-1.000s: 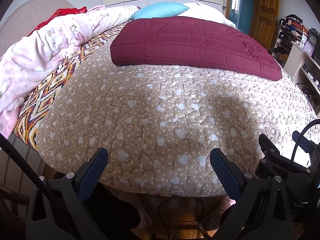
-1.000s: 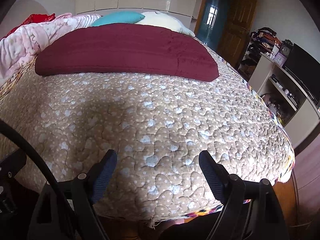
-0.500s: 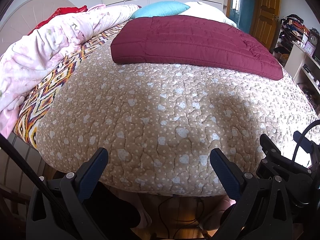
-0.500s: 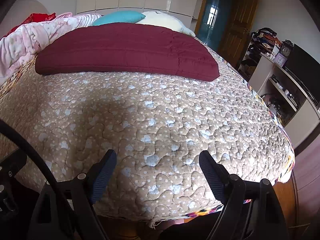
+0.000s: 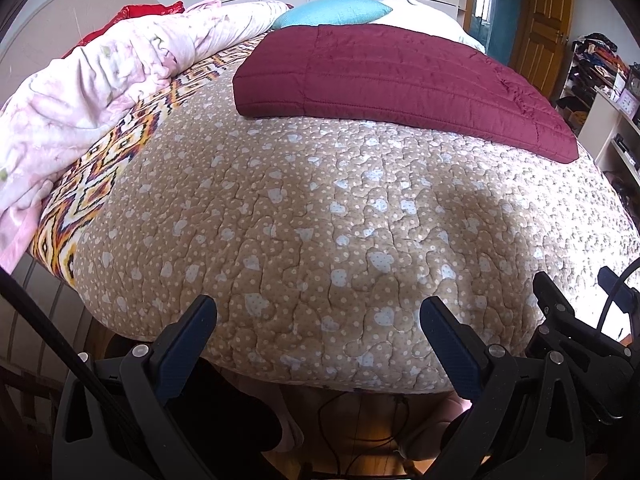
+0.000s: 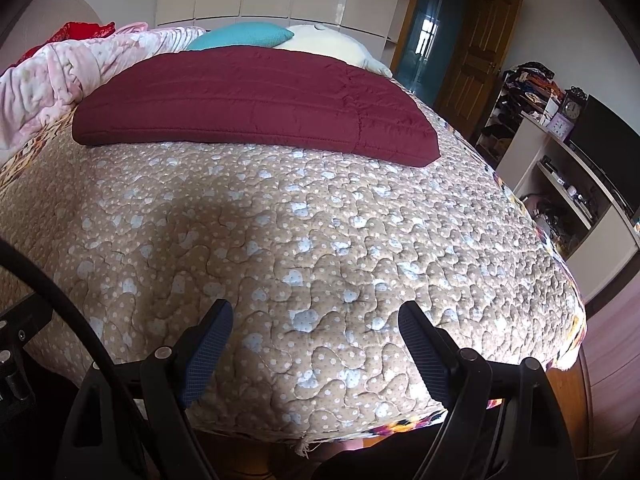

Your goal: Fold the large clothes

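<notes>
A dark red quilted garment point(image 5: 400, 84) lies folded flat across the far half of the bed; it also shows in the right wrist view point(image 6: 256, 104). My left gripper point(image 5: 318, 324) is open and empty, held just off the bed's near edge. My right gripper point(image 6: 316, 328) is open and empty at the same near edge, to the right of the left one. Both are well short of the garment. The right gripper's body point(image 5: 576, 332) shows at the lower right of the left wrist view.
A beige quilted bedspread point(image 5: 320, 220) covers the bed. A pink duvet point(image 5: 100, 80) is heaped along the left side. A teal pillow point(image 5: 336, 10) and a white pillow point(image 6: 332, 44) lie at the head. White shelves with a TV point(image 6: 600, 168) stand on the right.
Both grippers have risen and edged slightly toward the bed, so the red garment sits a little lower in each view. Both stay open and empty.
</notes>
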